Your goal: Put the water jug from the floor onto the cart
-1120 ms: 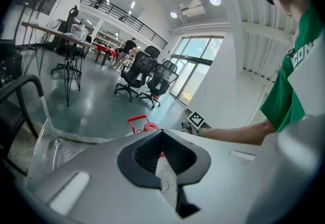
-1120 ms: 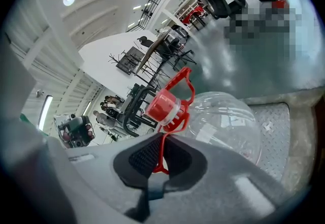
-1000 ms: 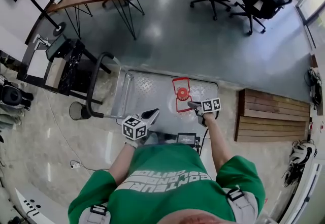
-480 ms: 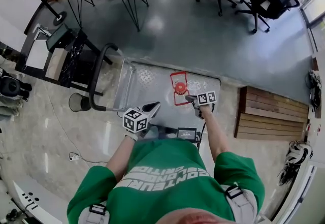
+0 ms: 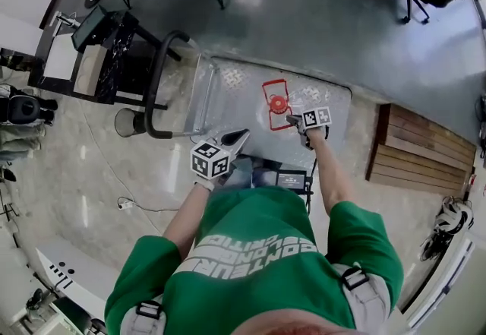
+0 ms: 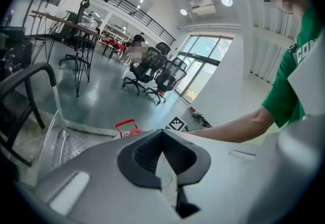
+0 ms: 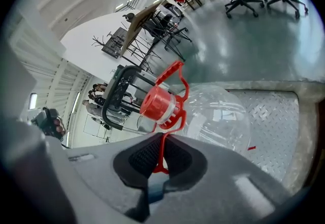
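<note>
The right tongs (image 7: 161, 161) are clenched on the thin red handle (image 7: 161, 139) of the water jug (image 7: 216, 116). The strap is pinched between the 2 dark pads just below the red cap (image 7: 157, 103). The clear jug leans with its cap toward the camera and its body over the diamond-plate deck of the cart (image 7: 277, 111). Whether its base rests on the deck cannot be told. In the head view the right tongs (image 5: 291, 120) sit just right of centre with the water jug (image 5: 278, 104) at their tip, over the middle of the cart (image 5: 231, 83). The cart's black push handle (image 5: 158, 79) curves at centre left. The left tongs (image 5: 240, 136) hover at the lower edge of the deck, apart from the jug. In the left gripper view the left tongs (image 6: 162, 153) are closed, jaws together, with nothing between them
</note>
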The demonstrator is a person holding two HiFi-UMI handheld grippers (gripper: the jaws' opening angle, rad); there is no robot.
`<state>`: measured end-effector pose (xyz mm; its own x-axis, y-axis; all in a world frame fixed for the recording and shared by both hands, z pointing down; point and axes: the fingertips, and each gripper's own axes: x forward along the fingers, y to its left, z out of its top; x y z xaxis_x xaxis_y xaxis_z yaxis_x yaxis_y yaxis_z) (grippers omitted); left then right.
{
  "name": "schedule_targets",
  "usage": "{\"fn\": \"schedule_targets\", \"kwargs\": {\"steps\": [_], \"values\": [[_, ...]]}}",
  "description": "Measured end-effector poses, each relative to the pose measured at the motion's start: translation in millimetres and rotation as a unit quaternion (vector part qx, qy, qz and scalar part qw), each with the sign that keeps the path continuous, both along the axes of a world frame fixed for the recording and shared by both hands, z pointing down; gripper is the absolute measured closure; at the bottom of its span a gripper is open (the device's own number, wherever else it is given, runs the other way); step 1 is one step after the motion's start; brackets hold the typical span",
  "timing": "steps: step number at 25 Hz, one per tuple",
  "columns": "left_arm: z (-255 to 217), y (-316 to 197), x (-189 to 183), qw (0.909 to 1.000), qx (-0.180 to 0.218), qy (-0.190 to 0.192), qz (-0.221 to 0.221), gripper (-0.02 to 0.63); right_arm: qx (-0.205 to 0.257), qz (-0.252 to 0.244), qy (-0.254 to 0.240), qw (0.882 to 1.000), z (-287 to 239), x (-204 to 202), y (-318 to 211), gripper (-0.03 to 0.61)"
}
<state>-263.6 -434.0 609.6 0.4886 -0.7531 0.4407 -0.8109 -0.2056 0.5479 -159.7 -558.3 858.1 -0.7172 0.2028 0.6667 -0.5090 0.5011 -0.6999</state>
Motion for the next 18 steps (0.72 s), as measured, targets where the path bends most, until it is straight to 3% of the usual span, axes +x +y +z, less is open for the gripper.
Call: {"fn": "schedule_targets", "kwargs": {"steps": [8,13,18], "values": [[12,11,-6,0.9996,-0.029,-0.001,0.003,0.600,-0.024,-0.001,0.035,0.999,48,-7,15,0.588],[20,19,0,0.9988,-0.046,0.001,0.016,0.600,-0.033,0.036,-0.012,0.999,57,-8,15,0.588],[27,23,8,0.9980,-0.053,0.001,0.033,0.600,-0.035,0.046,-0.004,0.998,63,6,26,0.588]]}}
